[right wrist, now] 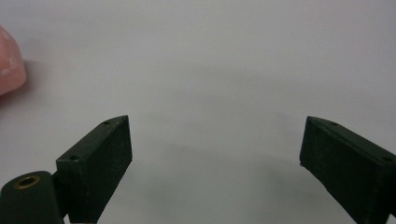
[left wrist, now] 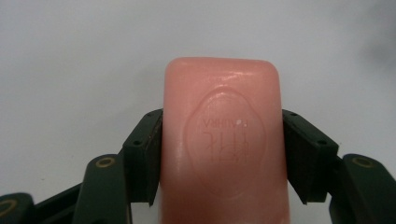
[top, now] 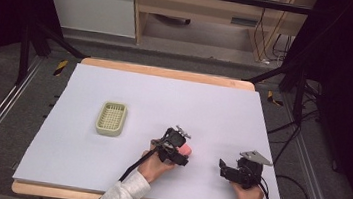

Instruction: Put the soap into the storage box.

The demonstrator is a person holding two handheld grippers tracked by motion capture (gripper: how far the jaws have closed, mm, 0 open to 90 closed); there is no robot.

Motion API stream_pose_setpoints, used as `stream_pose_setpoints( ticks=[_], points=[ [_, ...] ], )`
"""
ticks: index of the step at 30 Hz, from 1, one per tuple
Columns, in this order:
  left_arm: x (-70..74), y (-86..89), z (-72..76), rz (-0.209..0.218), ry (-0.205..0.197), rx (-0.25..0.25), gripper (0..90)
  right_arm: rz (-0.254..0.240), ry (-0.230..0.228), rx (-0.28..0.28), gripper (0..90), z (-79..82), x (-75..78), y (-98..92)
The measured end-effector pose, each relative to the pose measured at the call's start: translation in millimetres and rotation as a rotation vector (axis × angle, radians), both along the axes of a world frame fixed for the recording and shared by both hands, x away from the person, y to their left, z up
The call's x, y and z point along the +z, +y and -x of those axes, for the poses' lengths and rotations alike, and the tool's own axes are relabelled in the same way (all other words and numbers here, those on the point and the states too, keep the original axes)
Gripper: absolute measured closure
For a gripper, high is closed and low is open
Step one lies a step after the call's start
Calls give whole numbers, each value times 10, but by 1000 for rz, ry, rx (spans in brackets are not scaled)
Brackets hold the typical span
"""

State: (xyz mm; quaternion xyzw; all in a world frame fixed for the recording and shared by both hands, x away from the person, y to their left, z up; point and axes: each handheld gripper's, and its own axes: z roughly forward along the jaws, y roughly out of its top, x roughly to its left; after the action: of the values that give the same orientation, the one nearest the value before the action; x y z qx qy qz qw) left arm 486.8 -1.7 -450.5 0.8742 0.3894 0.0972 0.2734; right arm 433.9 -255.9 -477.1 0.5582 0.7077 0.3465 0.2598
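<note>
High view showed a white table point(top: 106, 172), wood-edged, the largest thing in frame. On its left half sat a pale green slotted basket point(top: 111, 119), well apart from both hands. Near the front centre the left gripper point(top: 183, 153) pinched a pink soap bar point(top: 185, 149); left gripper view had both black pads point(left wrist: 148, 156) pressed flat on the bar's long sides, embossed oval facing up, bar point(left wrist: 223, 140) over the table surface. Just right of it, the right gripper point(top: 223, 166) rested low, jaws spread wide with nothing between them; soap edge point(right wrist: 9, 60) sat at far left in right gripper view.
</note>
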Motion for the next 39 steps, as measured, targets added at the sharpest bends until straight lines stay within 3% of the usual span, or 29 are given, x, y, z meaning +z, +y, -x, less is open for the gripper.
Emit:
stream_pose_setpoints(
  ticks=[11,20,25,39],
  points=[
    [283,307,71,34,-41,-5,369,6,-4,0,96,0,-1,-6],
    [457,775,86,59,-75,57,369,6,-4,-1,96,0,-2,-8],
    [523,1067,74,76,-90,116,369,4,-2,-3,96,1,-3,-5],
    [637,1563,9,86,-121,206,369,8,-1,-5,96,-4,-10,-11]
  ],
)
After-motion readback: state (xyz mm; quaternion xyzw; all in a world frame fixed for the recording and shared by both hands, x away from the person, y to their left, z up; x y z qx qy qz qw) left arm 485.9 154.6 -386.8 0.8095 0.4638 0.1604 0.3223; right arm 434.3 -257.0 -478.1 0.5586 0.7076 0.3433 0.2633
